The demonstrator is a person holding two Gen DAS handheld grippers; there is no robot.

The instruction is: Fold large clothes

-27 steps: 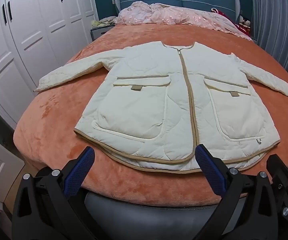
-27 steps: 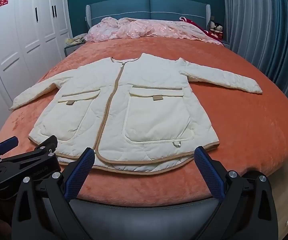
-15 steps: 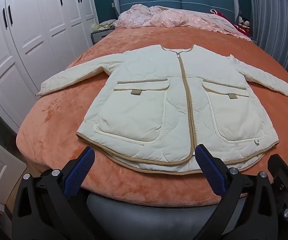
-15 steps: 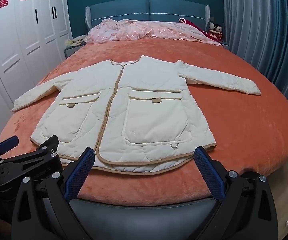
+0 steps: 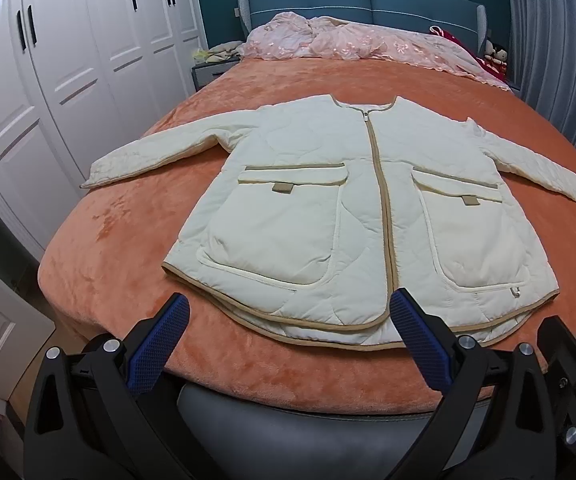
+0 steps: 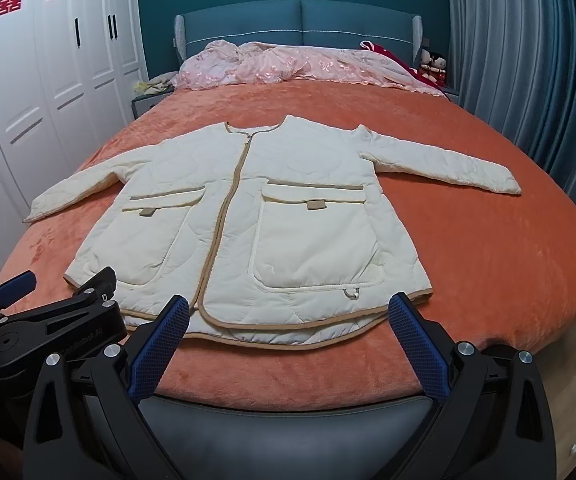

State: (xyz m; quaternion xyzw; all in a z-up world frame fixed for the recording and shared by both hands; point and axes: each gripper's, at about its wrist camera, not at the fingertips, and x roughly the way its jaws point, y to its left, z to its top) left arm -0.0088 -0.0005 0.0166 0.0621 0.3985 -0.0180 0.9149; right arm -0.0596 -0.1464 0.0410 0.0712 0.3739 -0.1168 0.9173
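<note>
cream quilted jacket [image 5: 368, 216] flat on bed, beyond left hand-held gripper [image 5: 288, 332], jaws spread

Left gripper [image 5: 288, 320], right gripper [image 6: 288, 320]: black frames, blue textured fingers [image 6: 160, 344], silver screws.

Bare orange blanket [image 6: 488, 248] right of jacket [image 6: 288, 220] + thin strip at near edge: room to pass. Far end blocked by pink bedding [image 6: 288, 64]. Left: wardrobe [image 5: 68, 80] stands near bed edge. Both sleeves spread wide, w/ bare blanket beyond cuffs.
</note>
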